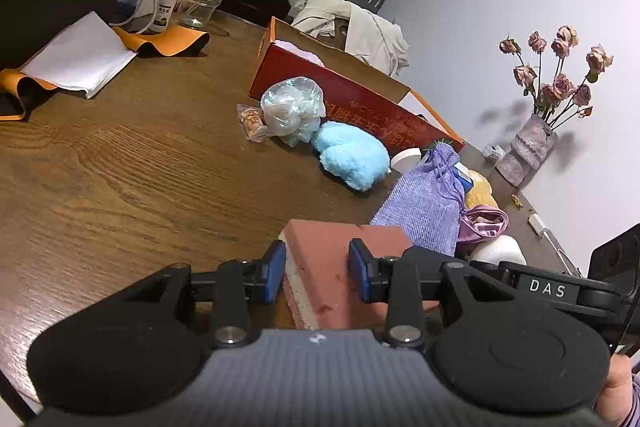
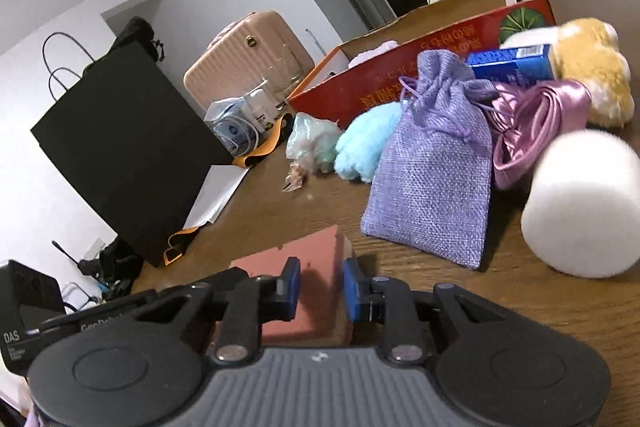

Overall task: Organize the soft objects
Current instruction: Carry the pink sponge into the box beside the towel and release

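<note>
A pink rectangular sponge block with a pale lower layer (image 1: 320, 267) lies on the dark wooden table (image 1: 120, 167), and both grippers meet at it. The left gripper (image 1: 316, 273) has its jaws set narrowly across the block, blue pads against its two sides, holding it. The right gripper (image 2: 318, 287) has its jaws narrow too, straddling the block's top face (image 2: 296, 267); whether its pads press the sponge I cannot tell.

Just beyond the block lies a lilac woven drawstring pouch (image 2: 432, 179). Past the pouch sits a fluffy light-blue plush lump (image 1: 352, 155), and touching that a crumpled clear plastic bag (image 1: 292, 107). On the pouch's other side are a shiny purple satin cloth (image 2: 536, 123), a white foam cylinder (image 2: 584, 207) on its side, a yellow plush toy (image 2: 592, 75) and a small blue carton (image 2: 516, 63). Behind all of these stands an open red cardboard box (image 1: 360, 99), well apart from the block.
</note>
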`<state>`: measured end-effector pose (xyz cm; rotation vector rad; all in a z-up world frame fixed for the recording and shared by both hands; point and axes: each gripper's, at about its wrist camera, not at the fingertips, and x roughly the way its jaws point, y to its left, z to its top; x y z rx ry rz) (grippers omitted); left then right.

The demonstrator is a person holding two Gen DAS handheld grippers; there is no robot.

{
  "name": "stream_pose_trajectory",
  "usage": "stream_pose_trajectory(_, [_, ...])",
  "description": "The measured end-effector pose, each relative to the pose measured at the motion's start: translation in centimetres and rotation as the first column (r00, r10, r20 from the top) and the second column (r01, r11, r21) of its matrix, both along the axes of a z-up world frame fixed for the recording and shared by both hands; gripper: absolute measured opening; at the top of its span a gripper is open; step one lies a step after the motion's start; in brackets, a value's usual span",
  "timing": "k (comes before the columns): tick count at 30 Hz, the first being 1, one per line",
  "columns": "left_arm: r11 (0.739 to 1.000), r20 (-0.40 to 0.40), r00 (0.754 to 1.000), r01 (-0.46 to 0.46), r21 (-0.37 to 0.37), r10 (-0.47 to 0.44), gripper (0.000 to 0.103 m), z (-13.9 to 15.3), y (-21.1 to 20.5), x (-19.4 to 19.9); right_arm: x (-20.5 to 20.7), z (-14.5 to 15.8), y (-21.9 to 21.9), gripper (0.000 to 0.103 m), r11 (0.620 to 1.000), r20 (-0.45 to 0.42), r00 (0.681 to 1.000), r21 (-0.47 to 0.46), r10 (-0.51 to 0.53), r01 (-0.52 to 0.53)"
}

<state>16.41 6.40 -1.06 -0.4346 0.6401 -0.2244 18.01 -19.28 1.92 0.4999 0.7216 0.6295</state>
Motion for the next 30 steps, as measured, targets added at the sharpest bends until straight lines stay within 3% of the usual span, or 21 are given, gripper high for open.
stream_pose_trajectory(4, [1.0, 0.011, 1.0, 0.005, -0.017, -0.005, 0.033, 0.4, 0.0, 0.0, -0.1, 0.8, 0.3, 0.024, 1.0, 0.018, 1.0, -0.023, -0.008, 0.009])
stream_pose_trajectory(8, [0.999, 0.106, 0.994, 0.015, -0.034, -0.011, 0.033, 2.9, -0.1, 0.6, 0.5, 3.7, -0.5, 0.024, 0.999, 0.085, 0.996, -0.013, -0.036, 0.037])
stream_pose_trajectory(12, [0.998, 0.211, 0.975, 0.068, -0.009, -0.065, 0.033, 7.4, -1.8, 4.2, 2.3, 7.7, -3.0, 0.024, 0.997, 0.2, 0.977, 0.033, -0.081, 0.075])
stream_pose_trajectory(16, [0.994, 0.274, 0.956, 0.11, -0.002, -0.105, 0.033, 11.0, -4.3, 10.5, 7.9, 11.1, -6.2, 0.024, 0.995, 0.246, 0.964, 0.03, -0.101, 0.097])
stream_pose_trajectory(19, [0.99, 0.235, 0.963, 0.139, -0.02, -0.13, 0.03, 12.5, -6.2, 17.4, 14.1, 12.6, -8.5, 0.024, 0.992, 0.234, 0.964, 0.019, -0.126, 0.125])
stream_pose_trajectory(22, [0.988, 0.169, 0.975, 0.15, -0.03, -0.143, 0.03, 12.8, -8.0, 24.7, 20.8, 12.6, -10.4, 0.024, 0.989, 0.147, 0.978, 0.033, -0.15, 0.146])
stream_pose_trajectory(26, [0.988, 0.039, 0.991, 0.132, -0.079, -0.129, 0.029, 11.5, -9.4, 33.4, 29.5, 11.2, -11.3, 0.024, 0.987, 0.044, 0.986, 0.001, -0.16, 0.16])
stream_pose_trajectory(30, [0.992, -0.092, 0.99, 0.104, -0.064, -0.11, 0.029, 8.6, -10.8, 40.6, 36.5, 8.1, -11.5, 0.024, 0.983, -0.061, 0.982, -0.056, -0.18, 0.176])
